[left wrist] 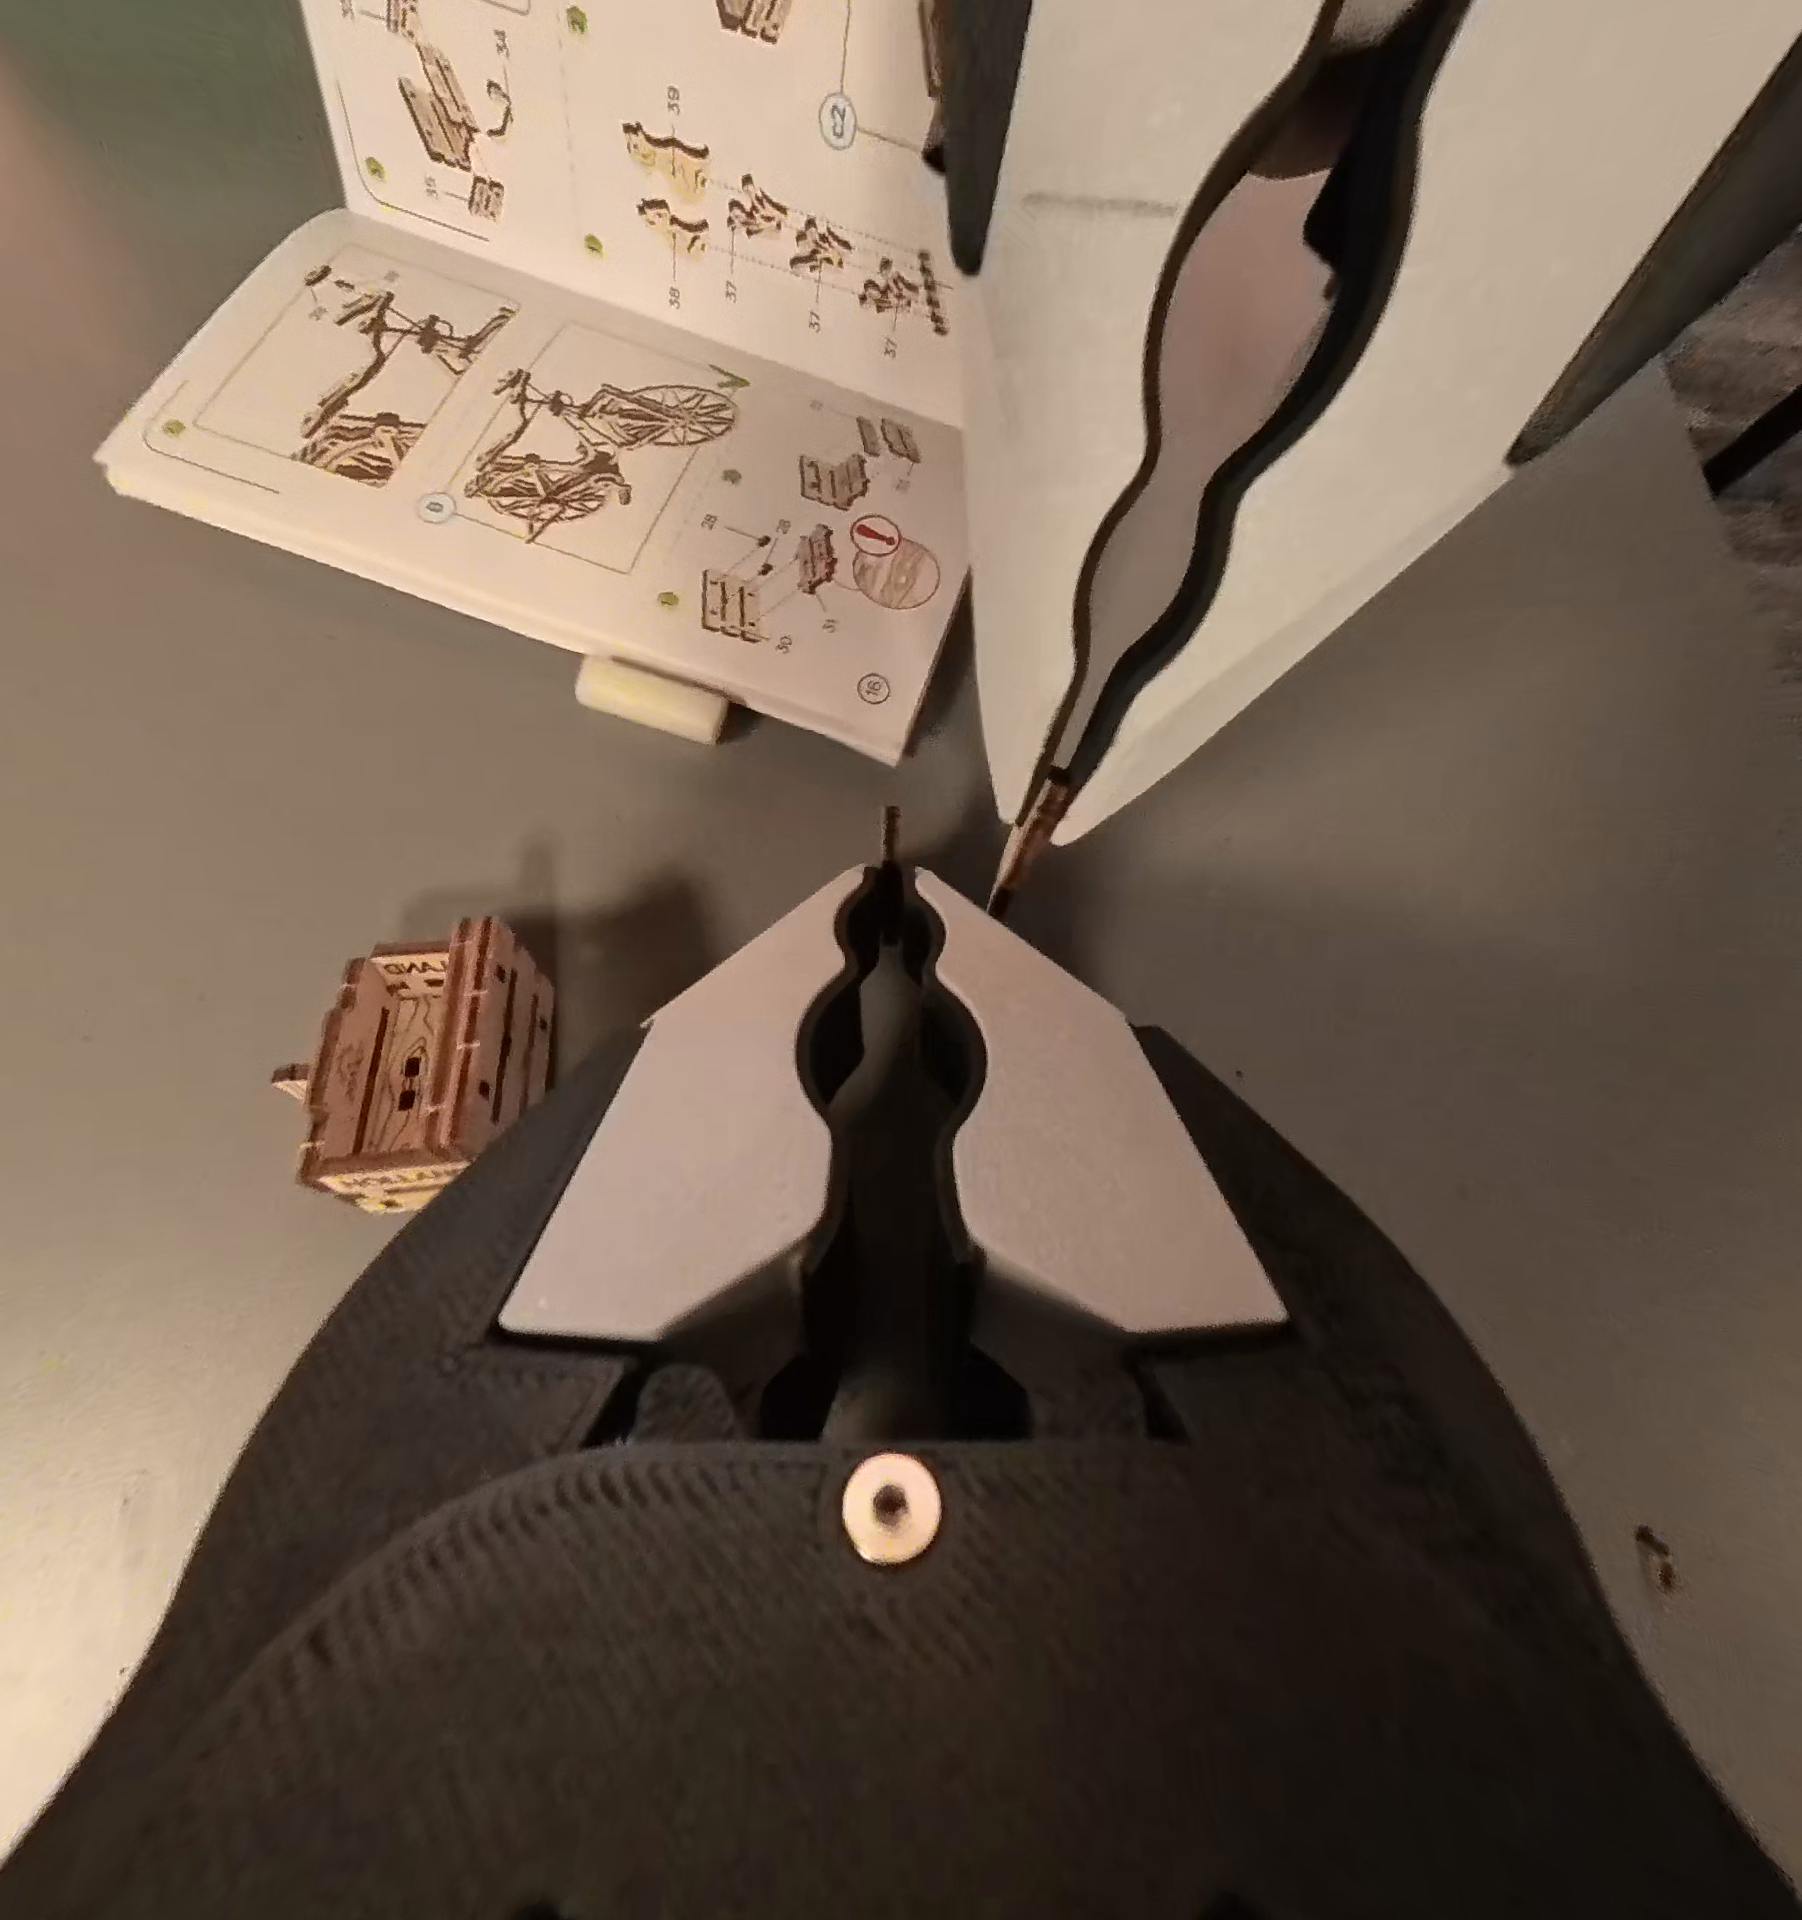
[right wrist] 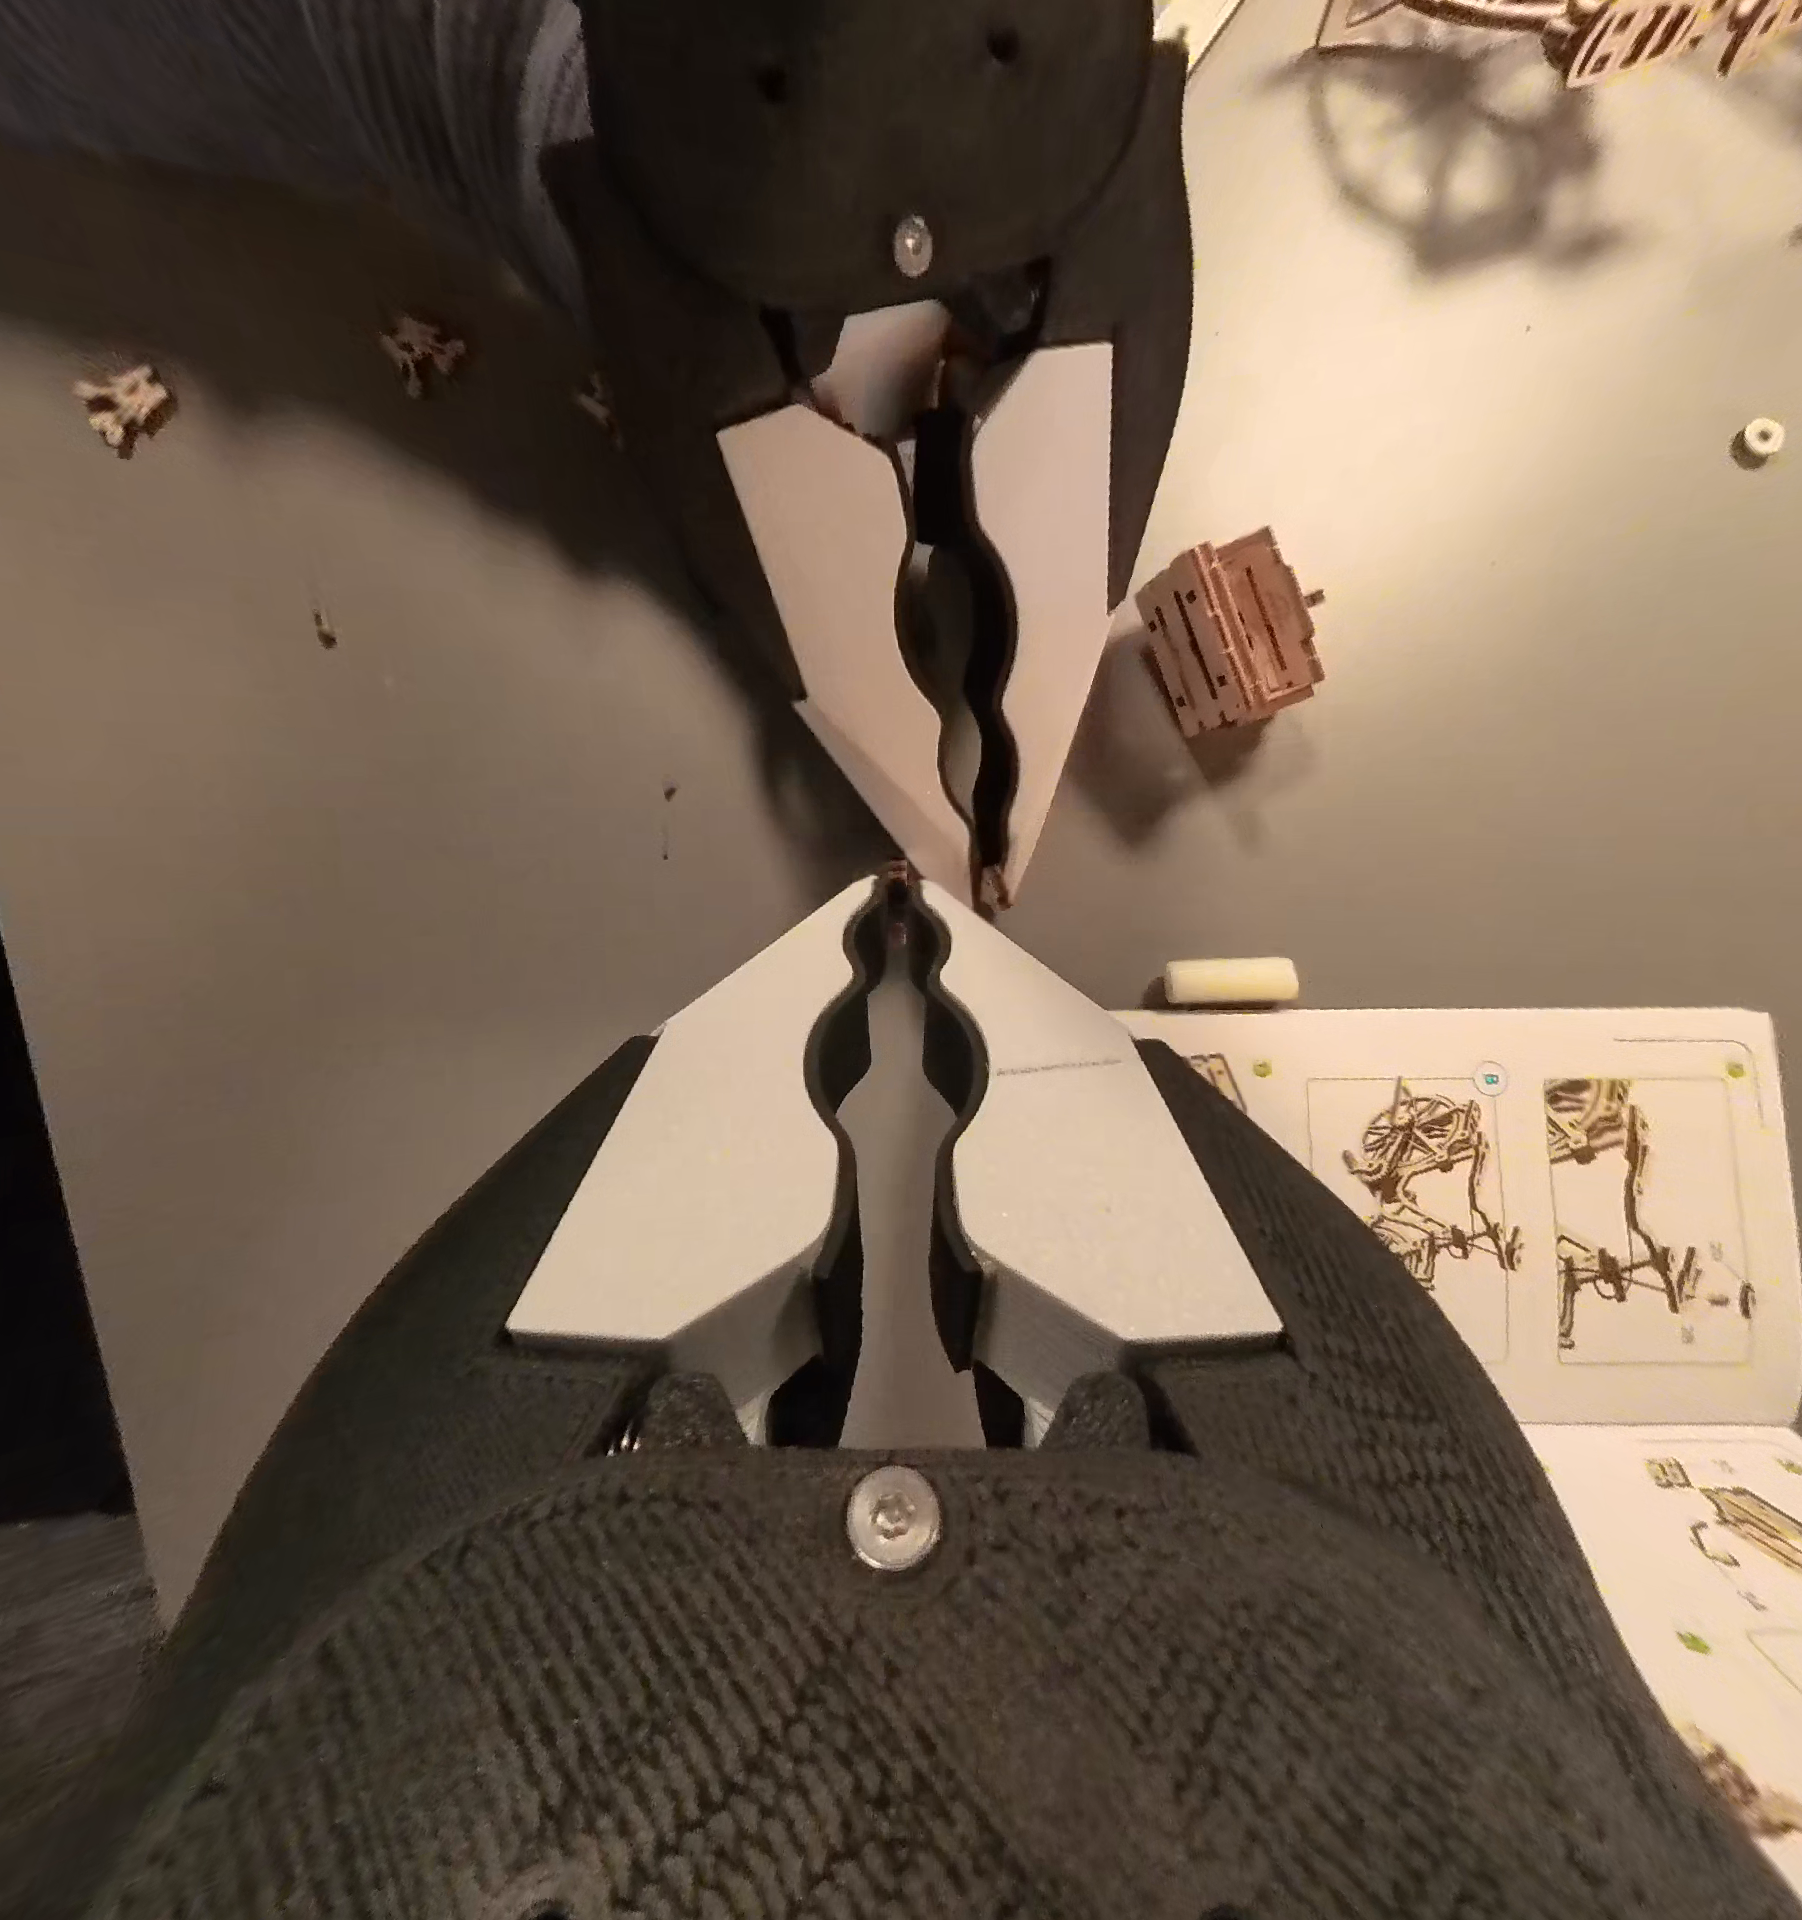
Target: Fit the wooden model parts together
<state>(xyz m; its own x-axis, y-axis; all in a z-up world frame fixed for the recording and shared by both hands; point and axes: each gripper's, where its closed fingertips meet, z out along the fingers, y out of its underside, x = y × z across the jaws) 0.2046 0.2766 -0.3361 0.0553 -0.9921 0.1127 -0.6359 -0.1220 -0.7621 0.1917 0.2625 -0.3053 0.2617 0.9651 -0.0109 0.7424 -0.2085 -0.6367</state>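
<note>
Loose cutouts (right wrist: pixel 126 403): far left of right wrist view, a few small wooden bits scattered on grey table (right wrist: pixel 377 935); not yet used, by the look.
Wooden box (left wrist: pixel 424 1070): left of centre in left wrist view, small slatted sub-assy, resting on table, apart from both tools. Looks complete; judged done.
Booklet (left wrist: pixel 564 416): open instr. pages, up-left in left wrist view, propped; pale block (left wrist: pixel 653 707) just at its lower edge.
Left gripper (left wrist: pixel 892 883): centre, tips nearly closed, narrow gap, pinching a thin dark pin (left wrist: pixel 890 831) that sticks out past tips.
Right gripper (left wrist: pixel 1032 821): comes in from upper right in left wrist view, tips closed tight on a slim wooden stick (left wrist: pixel 1016 868), end pokes out toward left tool.
Pin vs stick: very near, tip to tip; touching or not – can't tell.
Same pair, right wrist view: right gripper (right wrist: pixel 898 891) below, left gripper (right wrist: pixel 992 878) above, noses almost meeting.
Wheeled model (right wrist: pixel 1603 42): top right of right wrist view, partly cut off, only shadow of spoked wheel clear.
Progress: est. mid-task. Box built, big model partly built; this small join not yet made; cutouts left.
Next: prob. needs fine alignment; tiny parts, slip risk.
</note>
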